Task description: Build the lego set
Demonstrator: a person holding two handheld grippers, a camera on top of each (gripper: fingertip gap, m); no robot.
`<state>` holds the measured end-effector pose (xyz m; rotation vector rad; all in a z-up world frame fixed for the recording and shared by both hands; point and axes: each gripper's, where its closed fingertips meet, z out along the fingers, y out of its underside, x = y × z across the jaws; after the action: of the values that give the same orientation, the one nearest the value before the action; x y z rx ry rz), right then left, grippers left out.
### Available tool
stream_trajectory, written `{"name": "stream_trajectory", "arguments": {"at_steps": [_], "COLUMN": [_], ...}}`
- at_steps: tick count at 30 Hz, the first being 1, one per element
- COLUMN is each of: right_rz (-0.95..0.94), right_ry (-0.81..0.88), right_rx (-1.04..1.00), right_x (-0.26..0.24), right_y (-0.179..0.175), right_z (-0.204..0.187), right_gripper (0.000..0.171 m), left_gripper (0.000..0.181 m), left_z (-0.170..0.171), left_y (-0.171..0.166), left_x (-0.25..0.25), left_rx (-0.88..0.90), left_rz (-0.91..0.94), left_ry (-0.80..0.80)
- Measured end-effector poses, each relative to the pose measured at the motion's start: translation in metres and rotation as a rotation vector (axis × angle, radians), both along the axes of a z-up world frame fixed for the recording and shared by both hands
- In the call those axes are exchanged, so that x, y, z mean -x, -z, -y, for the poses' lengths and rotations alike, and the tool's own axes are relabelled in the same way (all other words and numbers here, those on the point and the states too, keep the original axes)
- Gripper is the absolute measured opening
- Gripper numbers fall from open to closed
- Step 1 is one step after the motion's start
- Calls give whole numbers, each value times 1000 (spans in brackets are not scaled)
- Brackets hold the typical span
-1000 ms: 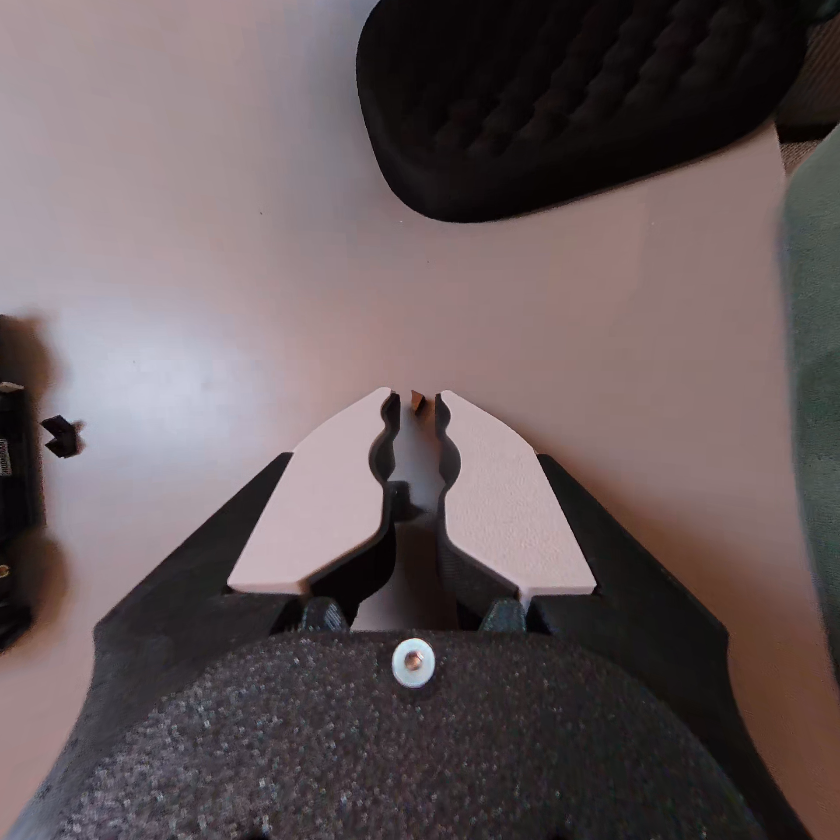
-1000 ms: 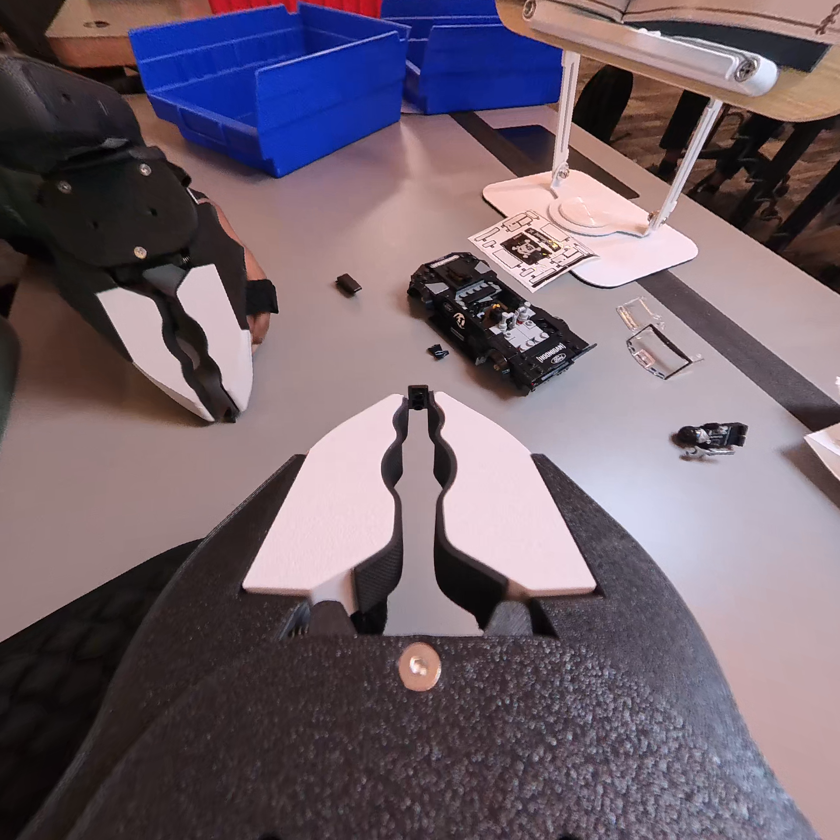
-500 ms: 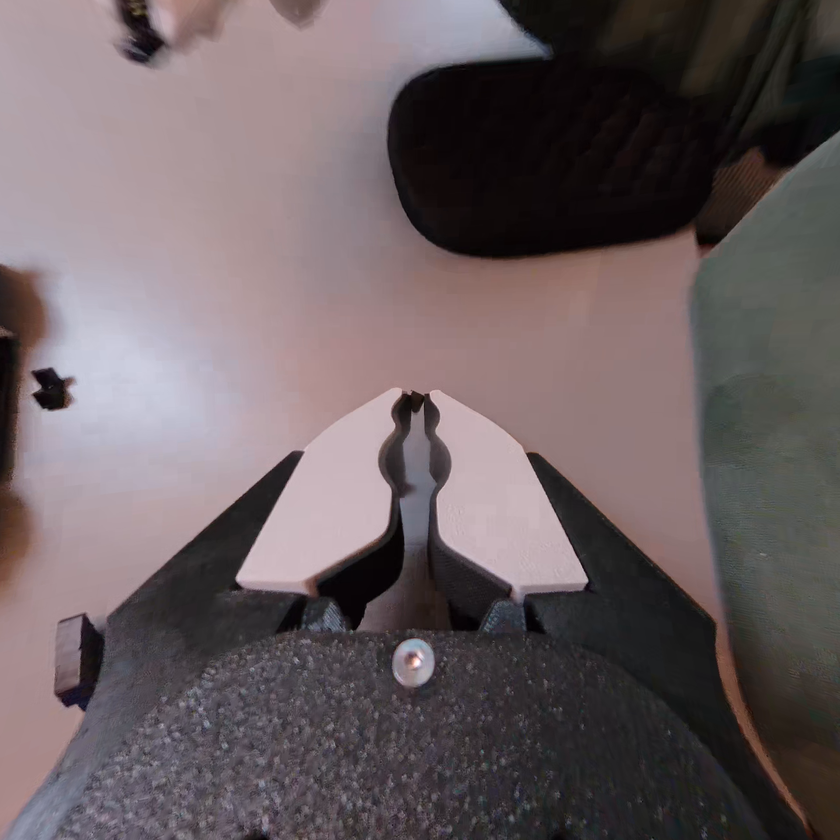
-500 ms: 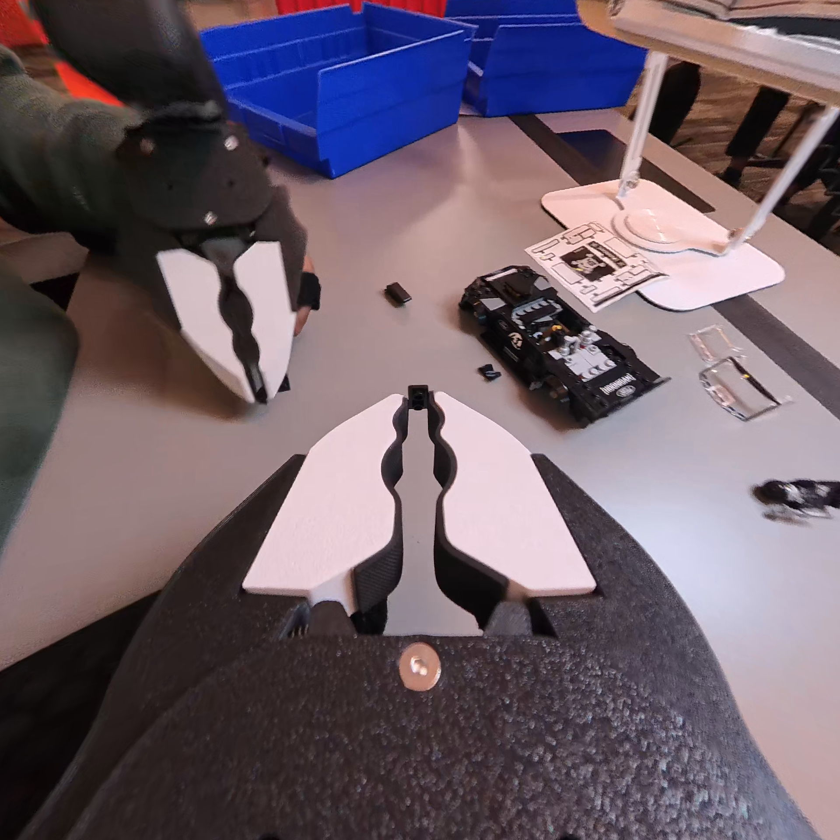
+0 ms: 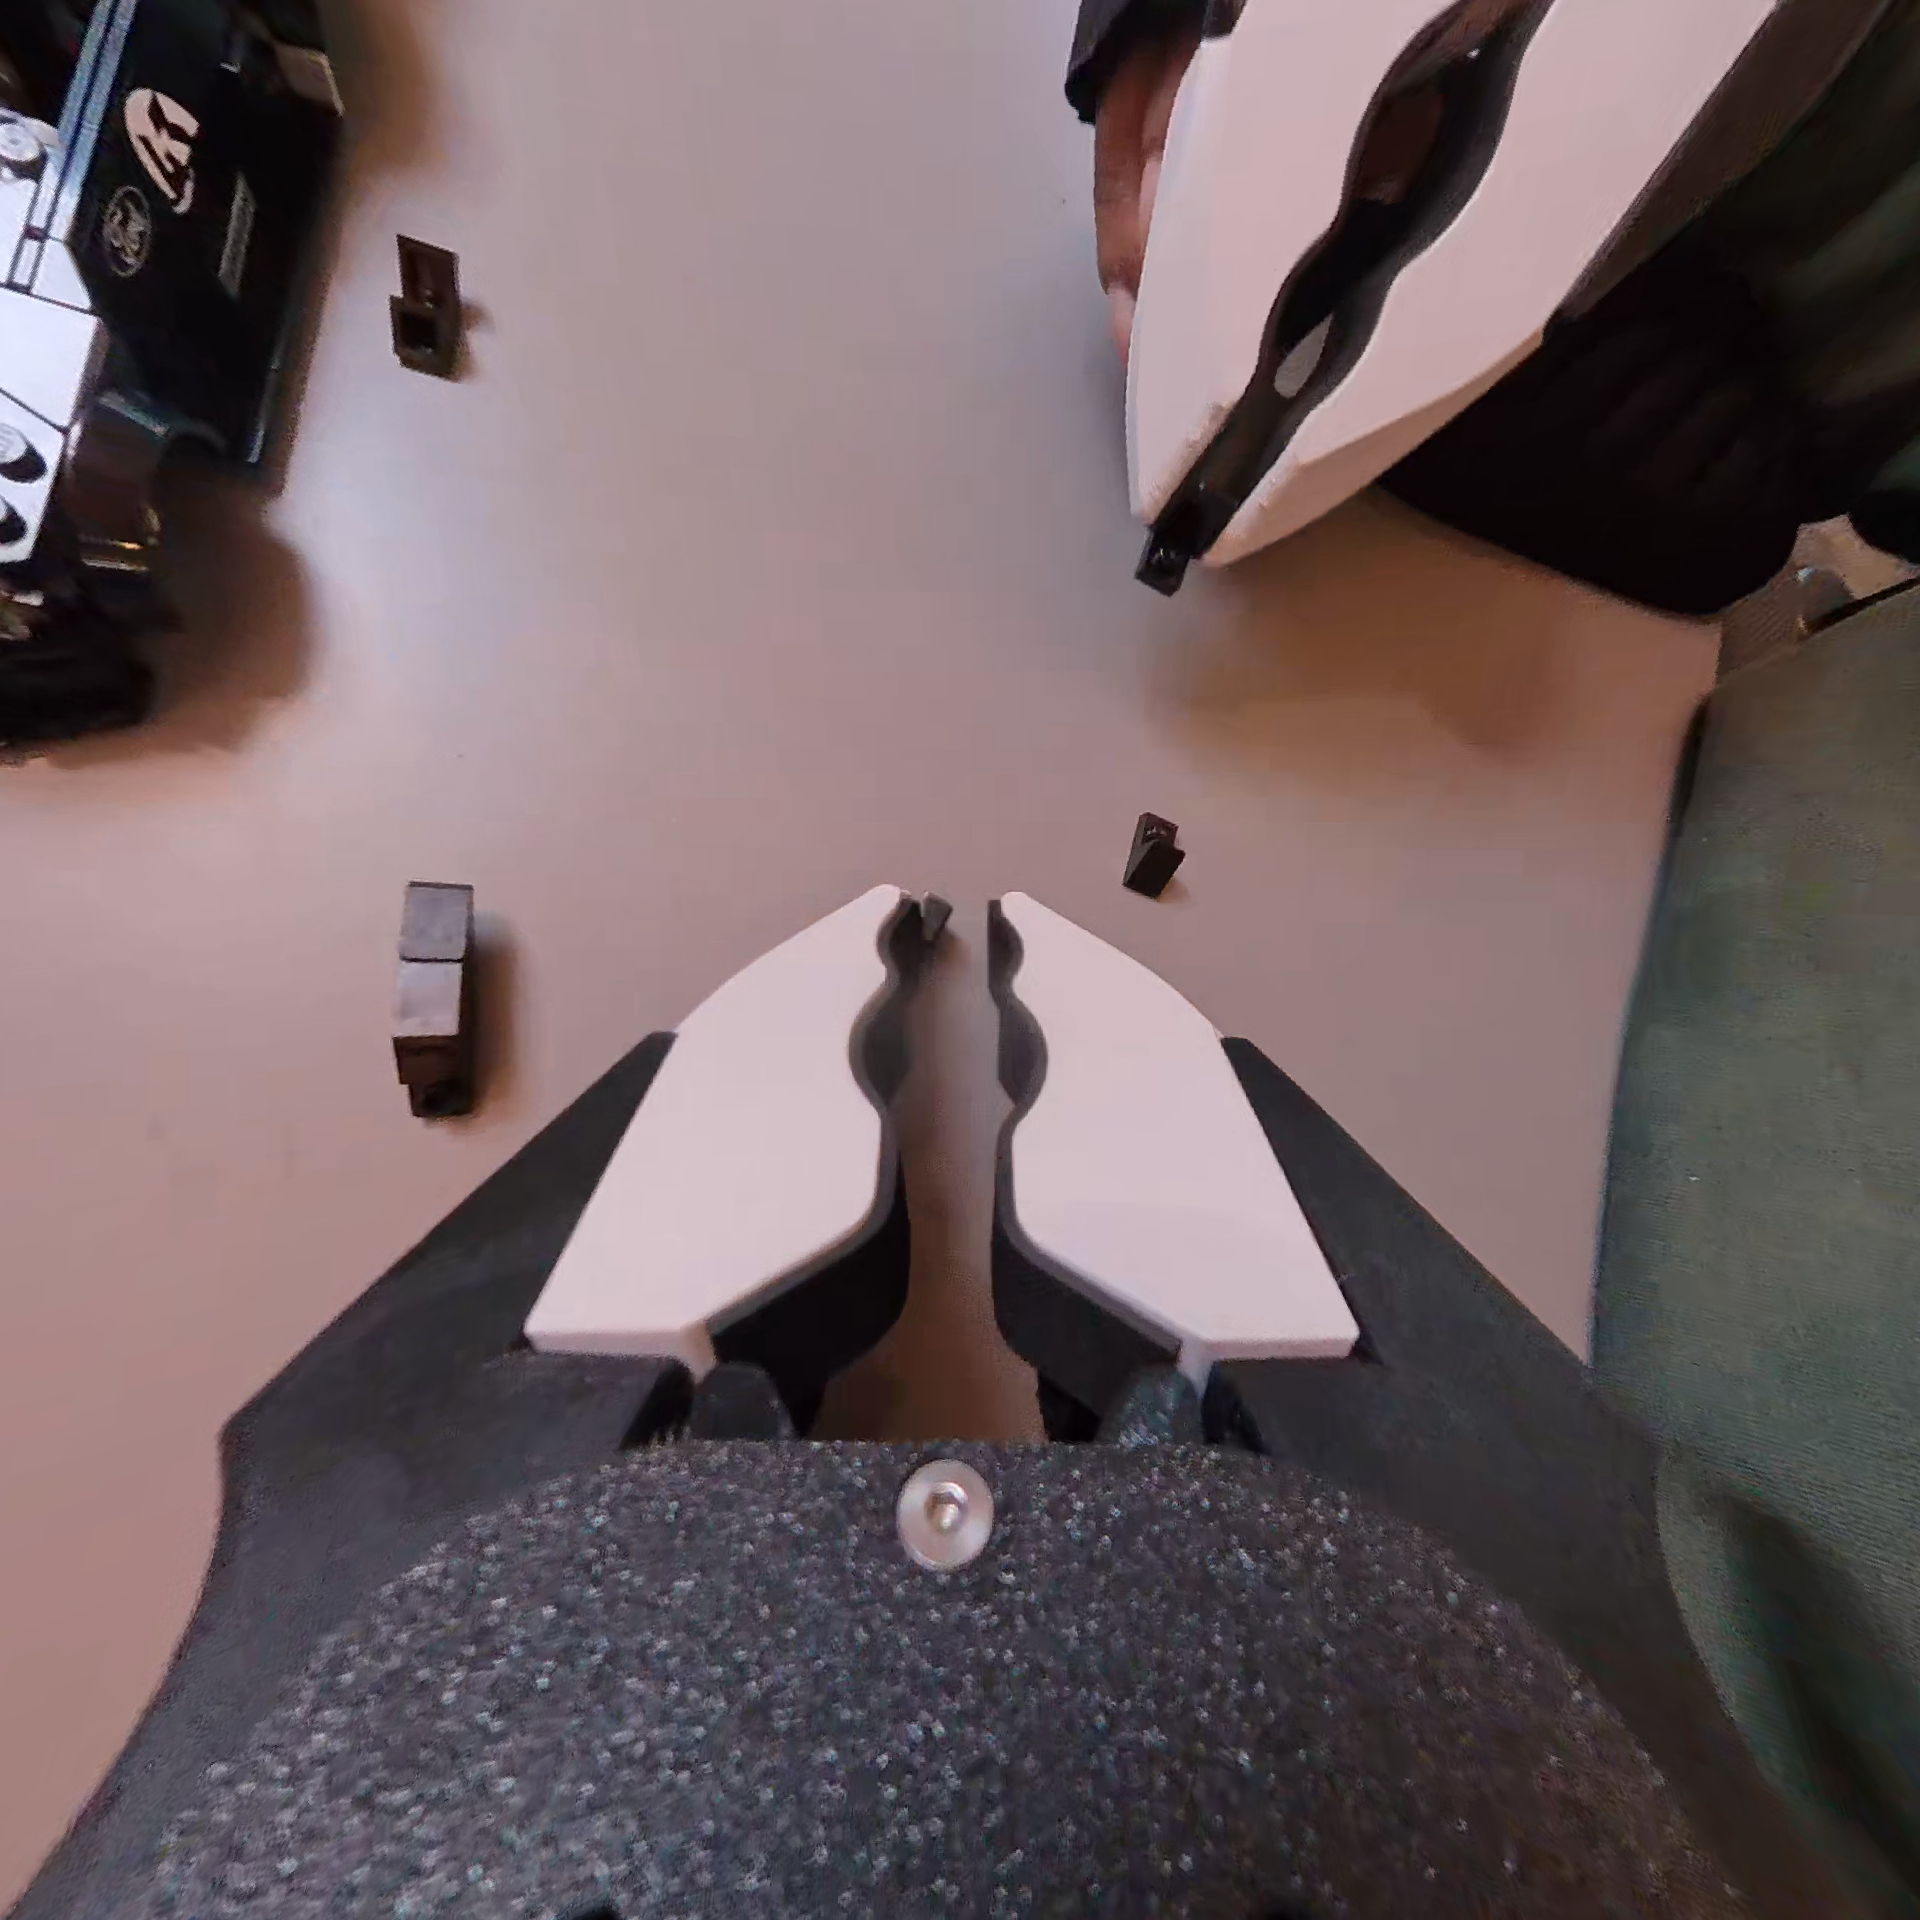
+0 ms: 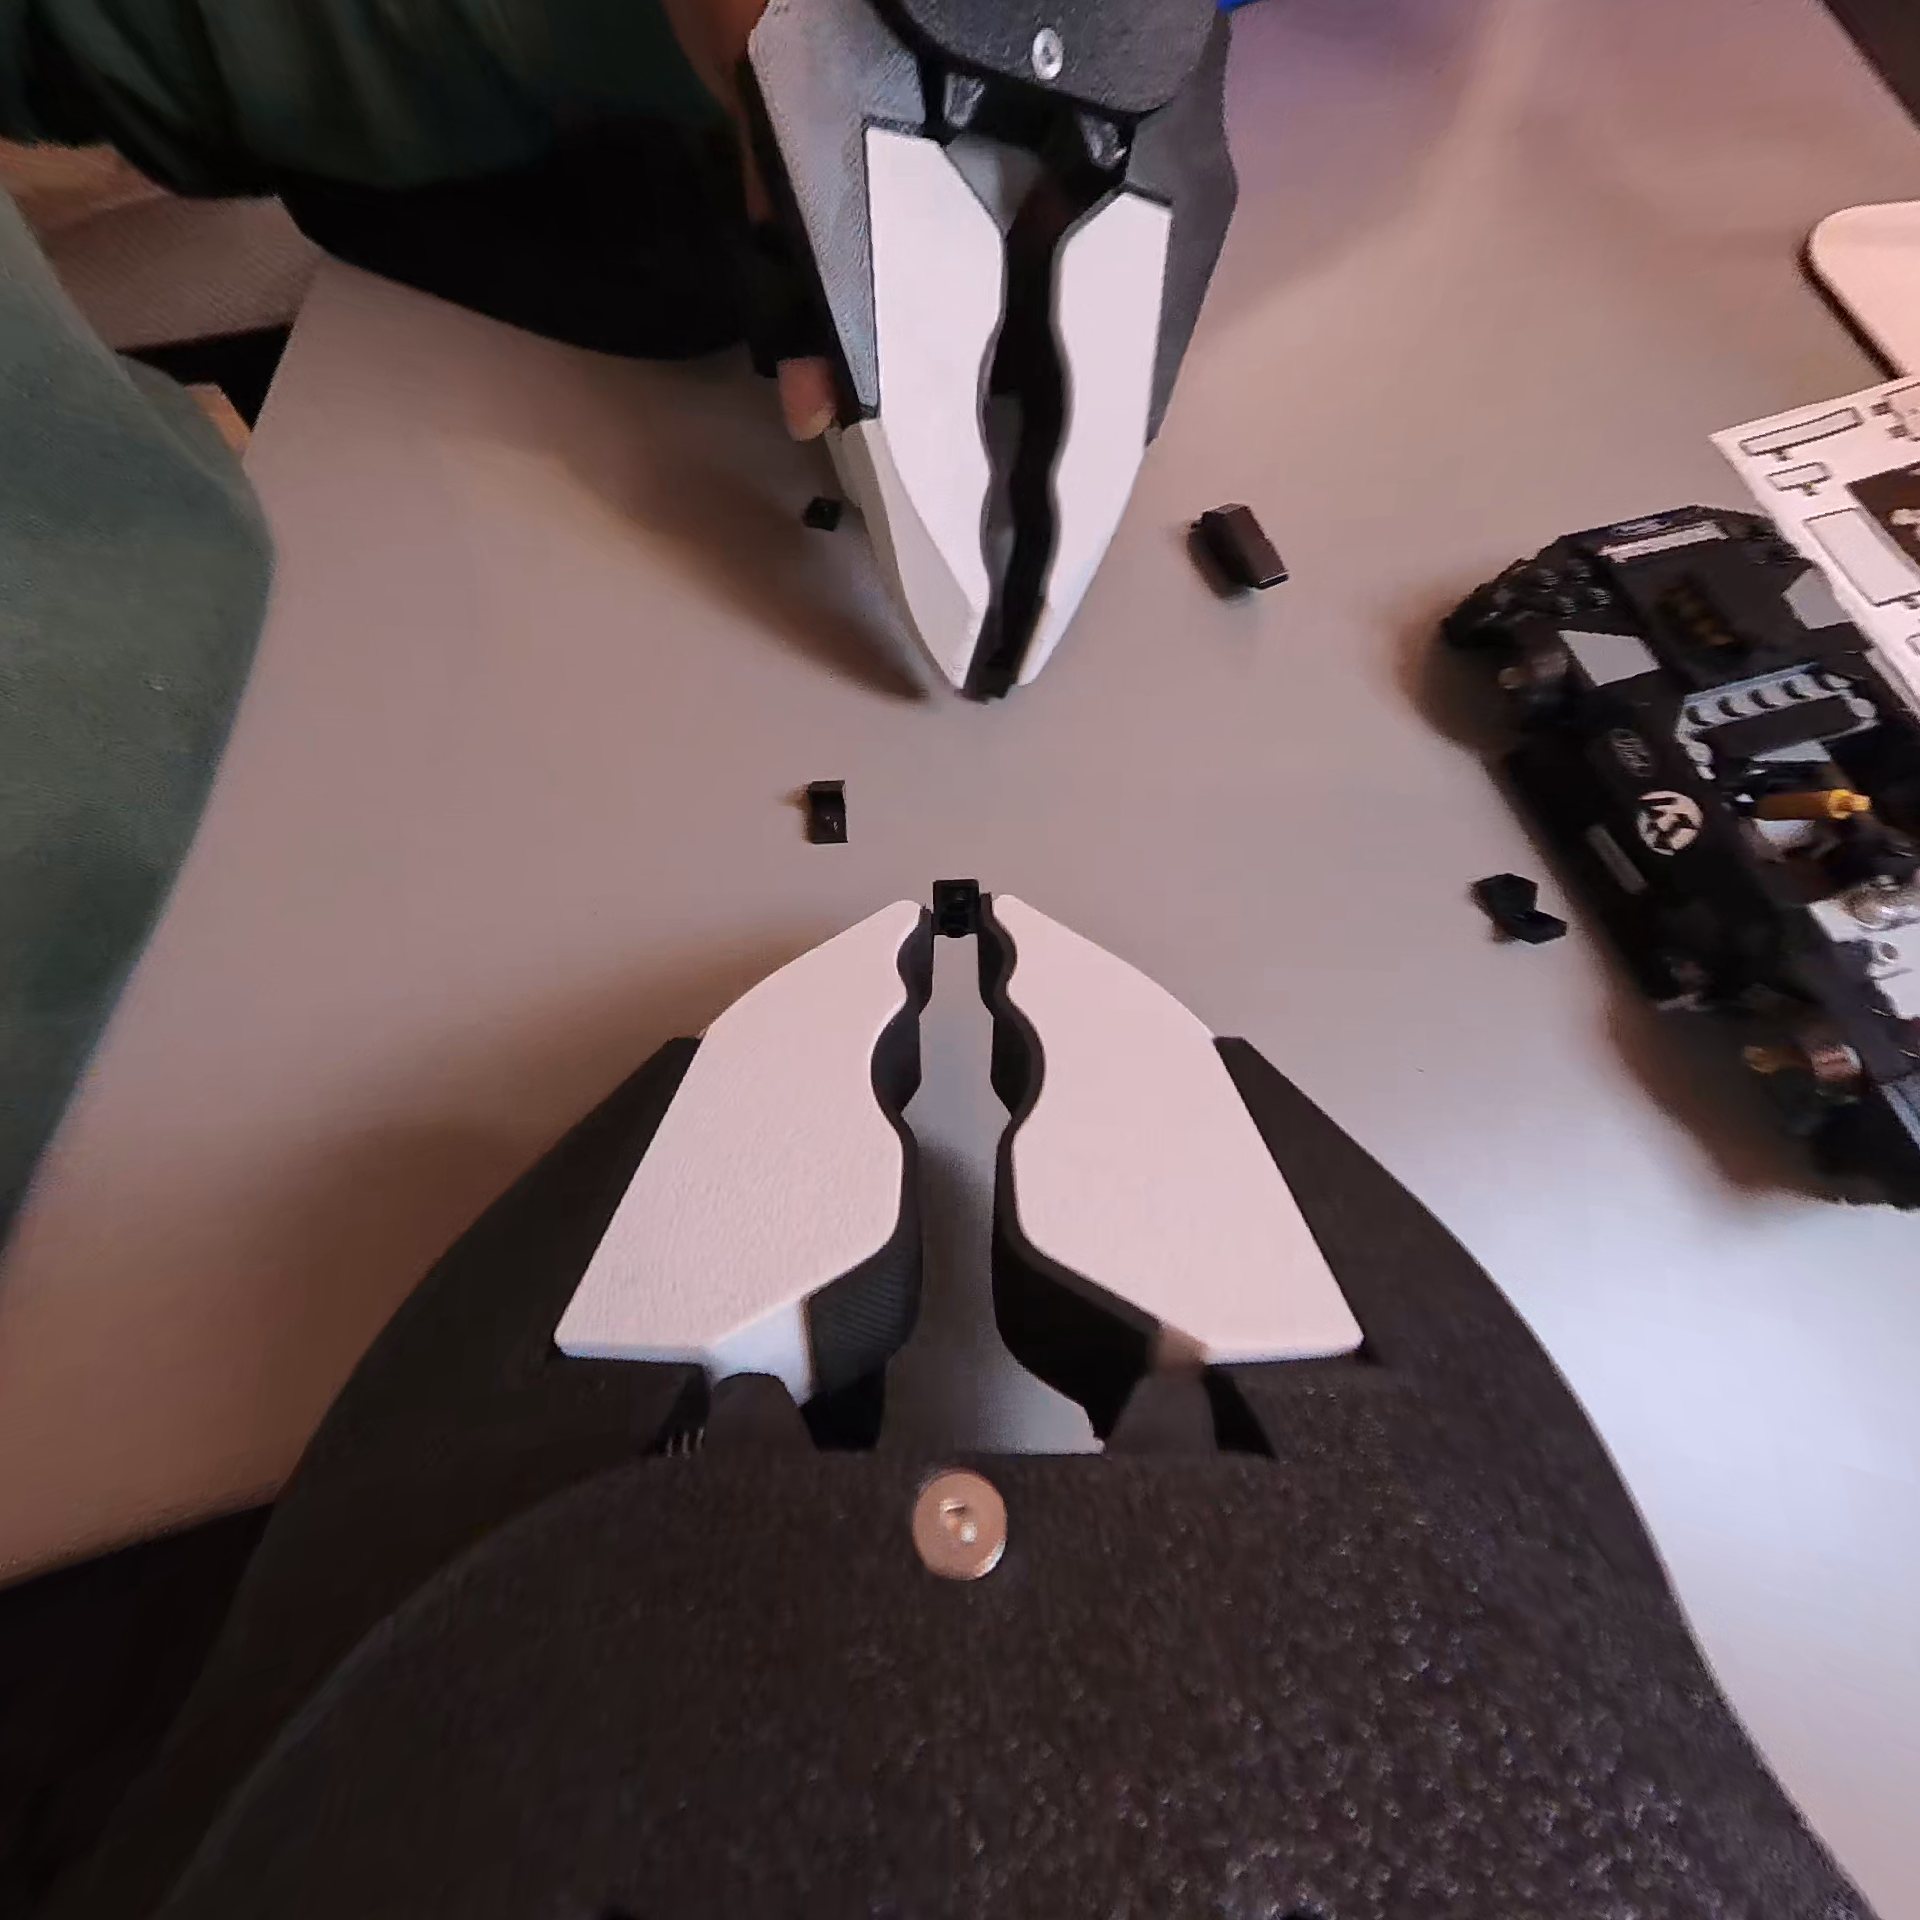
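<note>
The right gripper (image 6: 957, 906) pinches a tiny black piece (image 6: 956, 900) at its fingertips, left of the black car (image 6: 1704, 821) on the bench (image 6: 1247, 1039). The left gripper (image 5: 961, 906) fingers stand narrowly parted, a small dark bit (image 5: 932, 914) against one tip. Such stiff, light, slippery pieces likely want squeezing on flat sides.

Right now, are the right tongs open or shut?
Shut on a tiny black lego piece: the white right tongs pinch it between their tips, with no gap either side.

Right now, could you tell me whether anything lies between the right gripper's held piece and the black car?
Only one loose black piece lies on the table beside the car, roughly on that line; nothing else visible.
</note>
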<state>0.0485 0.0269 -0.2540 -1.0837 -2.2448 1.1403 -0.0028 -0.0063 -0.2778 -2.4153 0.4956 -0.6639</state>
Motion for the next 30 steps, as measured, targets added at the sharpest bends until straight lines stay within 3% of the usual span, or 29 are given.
{"name": "stream_trajectory", "arguments": {"at_steps": [4, 11, 16, 26, 30], "right_rz": [16, 7, -8, -28, -25], "right_ry": [-5, 10, 27, 48, 42], "right_rx": [1, 15, 16, 27, 20], "right_x": [0, 2, 4, 1, 0], "right_y": [5, 3, -1, -8, -6], "right_z": [2, 0, -3, -9, -8], "right_gripper": [8, 8, 8, 8, 8], "left_gripper": [26, 33, 13, 16, 5], "left_z": [2, 6, 6, -3, -3], "left_y": [0, 2, -9, 1, 2], "left_x": [5, 15, 13, 17, 18], "left_rx": [-13, -31, -165, -188, -200], "left_rz": [-25, -101, -201, -281, -319], "left_ry": [7, 15, 86, 71, 81]}}
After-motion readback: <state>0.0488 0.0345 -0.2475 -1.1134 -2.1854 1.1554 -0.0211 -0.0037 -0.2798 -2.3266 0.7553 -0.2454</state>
